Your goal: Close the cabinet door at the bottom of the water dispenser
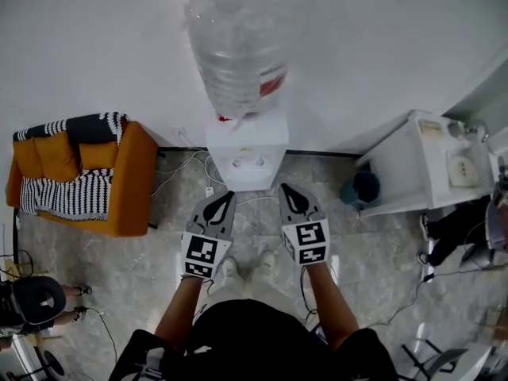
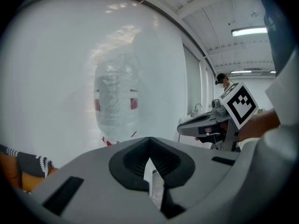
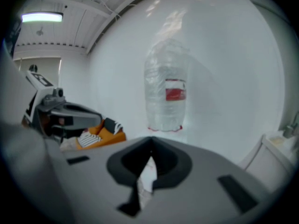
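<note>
Facing water dispenser [image 1: 247, 153], frame centre, under bottle [image 1: 236, 46]. Holding left tongs [image 1: 225, 197] and right tongs [image 1: 289, 189] pinched together, empty, just below it. Cannot see cabinet door at base from above, so cannot judge step. Next: lower, check door, push flush if ajar.

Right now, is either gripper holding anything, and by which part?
Nothing is held. The left gripper and the right gripper both have their jaws together and empty, in front of the water dispenser.
</note>
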Available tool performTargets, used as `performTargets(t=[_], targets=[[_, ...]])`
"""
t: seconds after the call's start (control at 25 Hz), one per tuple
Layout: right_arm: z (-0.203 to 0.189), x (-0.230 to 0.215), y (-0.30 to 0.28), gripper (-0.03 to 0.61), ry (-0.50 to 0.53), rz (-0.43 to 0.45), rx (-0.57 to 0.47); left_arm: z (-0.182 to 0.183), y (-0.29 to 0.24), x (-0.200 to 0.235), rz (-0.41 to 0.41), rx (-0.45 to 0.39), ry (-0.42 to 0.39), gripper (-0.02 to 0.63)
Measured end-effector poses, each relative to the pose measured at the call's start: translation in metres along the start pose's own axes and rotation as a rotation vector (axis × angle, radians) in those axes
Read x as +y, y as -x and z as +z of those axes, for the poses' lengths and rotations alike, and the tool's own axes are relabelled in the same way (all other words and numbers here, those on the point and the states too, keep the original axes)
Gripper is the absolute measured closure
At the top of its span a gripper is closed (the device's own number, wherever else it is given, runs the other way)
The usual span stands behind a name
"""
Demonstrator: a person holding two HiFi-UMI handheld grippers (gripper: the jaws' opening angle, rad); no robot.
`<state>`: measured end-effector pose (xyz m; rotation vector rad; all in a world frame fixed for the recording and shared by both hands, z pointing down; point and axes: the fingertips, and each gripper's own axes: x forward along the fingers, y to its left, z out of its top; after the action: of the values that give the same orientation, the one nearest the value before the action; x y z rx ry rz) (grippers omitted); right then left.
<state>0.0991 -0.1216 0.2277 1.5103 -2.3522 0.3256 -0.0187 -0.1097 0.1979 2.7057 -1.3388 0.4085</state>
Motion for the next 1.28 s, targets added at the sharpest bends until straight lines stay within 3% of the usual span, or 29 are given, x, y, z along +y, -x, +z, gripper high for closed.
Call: performTargets(t=[0.56, 0.96, 1.28], targets=[[0.075, -0.003, 0.041, 0.545, 0.032, -0.030, -0.177, 0.072, 0.034, 0.017, 0.045, -0.146, -0.067, 0.604], [0.132, 0.001, 0.059, 0.545, 0.072, -0.025, -0.295, 0.123, 0.053, 0.024, 0.066, -0.244, -0.164, 0.604], [0.158, 0.010, 0.073, 0.545, 0.103, -0.024, -0.360, 0.150, 0.074, 0.032, 0.085, -0.305, -0.179, 0.604]])
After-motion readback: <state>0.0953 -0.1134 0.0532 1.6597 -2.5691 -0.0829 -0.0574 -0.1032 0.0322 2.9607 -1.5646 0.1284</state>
